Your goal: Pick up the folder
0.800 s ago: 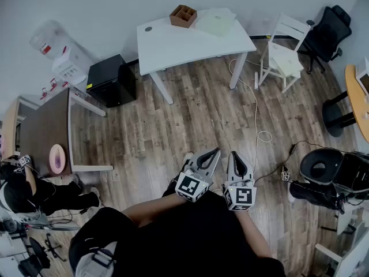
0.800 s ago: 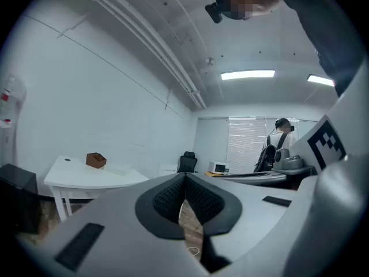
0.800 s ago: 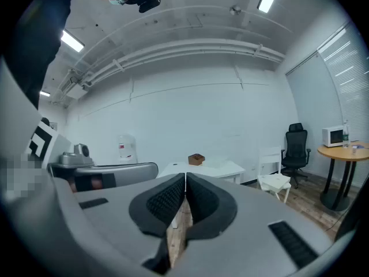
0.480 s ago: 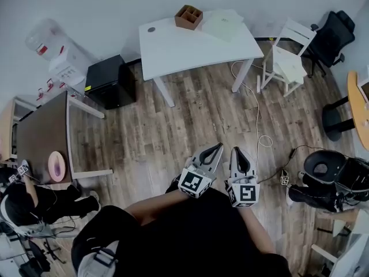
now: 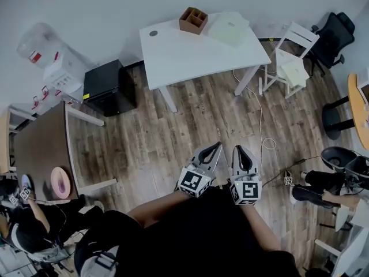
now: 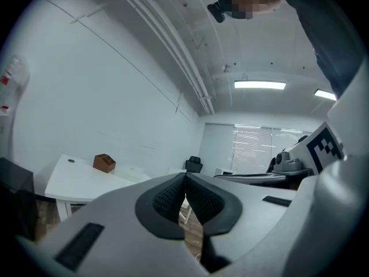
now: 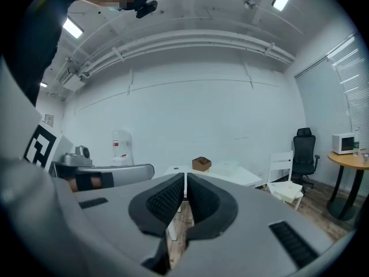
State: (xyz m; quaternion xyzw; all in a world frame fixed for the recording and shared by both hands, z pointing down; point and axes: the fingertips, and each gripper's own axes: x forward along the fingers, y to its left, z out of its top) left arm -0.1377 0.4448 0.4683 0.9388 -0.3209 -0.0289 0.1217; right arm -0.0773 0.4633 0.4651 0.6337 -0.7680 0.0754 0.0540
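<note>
A pale folder point(image 5: 229, 27) lies flat on the far right part of the white table point(image 5: 184, 53), beside a brown wooden organiser box point(image 5: 193, 19). Both grippers are held side by side close to the person's body, well short of the table. My left gripper point(image 5: 216, 147) is shut with nothing between its pads. Beside it my right gripper point(image 5: 238, 149) is shut and empty too. In the left gripper view the left gripper point(image 6: 184, 176) points level toward the table point(image 6: 75, 180) and box point(image 6: 104, 163). In the right gripper view the right gripper point(image 7: 185, 178) has the box point(image 7: 201, 164) and folder point(image 7: 226, 166) beyond its tips.
A wood floor lies between me and the table. A white chair point(image 5: 291, 56) and a black office chair point(image 5: 334, 33) stand to the table's right, with a white cable point(image 5: 258, 120) on the floor. A black cabinet point(image 5: 109, 87) and a brown desk point(image 5: 40, 149) stand left. A person point(image 5: 29, 224) sits at the lower left.
The view has moved toward the white table, which now sits lower and larger in the head view. Both grippers stay shut, side by side.
</note>
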